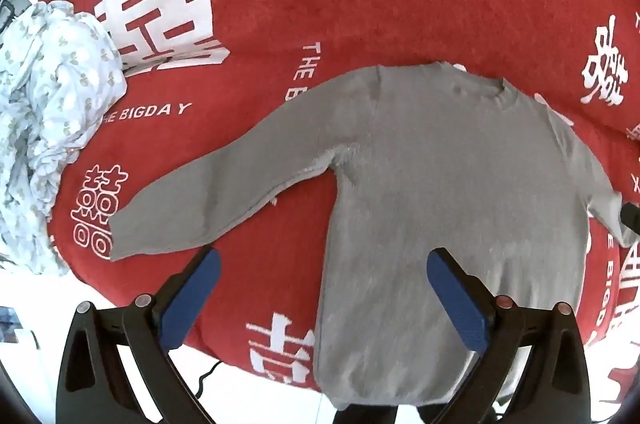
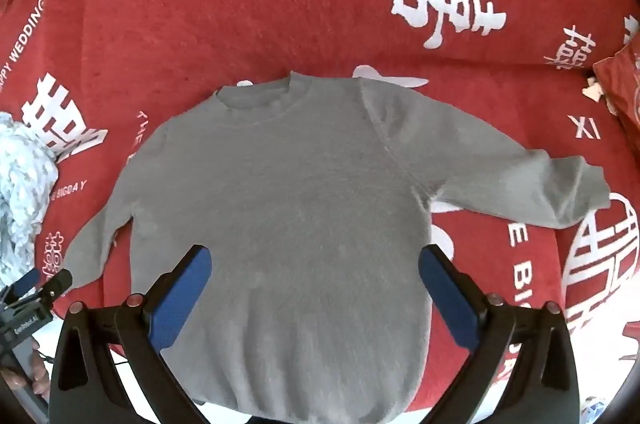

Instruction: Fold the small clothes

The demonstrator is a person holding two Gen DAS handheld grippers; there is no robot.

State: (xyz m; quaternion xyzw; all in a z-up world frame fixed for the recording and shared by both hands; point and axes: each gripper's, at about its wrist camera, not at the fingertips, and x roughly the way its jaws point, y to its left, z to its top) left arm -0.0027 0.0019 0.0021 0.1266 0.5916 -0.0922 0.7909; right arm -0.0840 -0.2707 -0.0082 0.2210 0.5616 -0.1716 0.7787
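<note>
A small grey long-sleeved sweater point(image 1: 432, 192) lies flat, front up, on a red blanket, both sleeves spread out; it also shows in the right wrist view point(image 2: 296, 224). My left gripper point(image 1: 324, 260) is open and empty, hovering over the sweater's left side seam near the hem, below the left sleeve point(image 1: 208, 192). My right gripper point(image 2: 314, 256) is open and empty above the sweater's lower body. The right sleeve point(image 2: 520, 180) stretches out to the right. The left gripper also shows in the right wrist view point(image 2: 36, 284), at the left sleeve's cuff.
The red blanket point(image 1: 320, 4) with white characters and lettering covers the surface. A crumpled pale floral garment point(image 1: 48, 112) lies at the far left, also seen in the right wrist view point(image 2: 24, 192). The blanket's near edge and a white floor point(image 1: 36, 288) are lower left.
</note>
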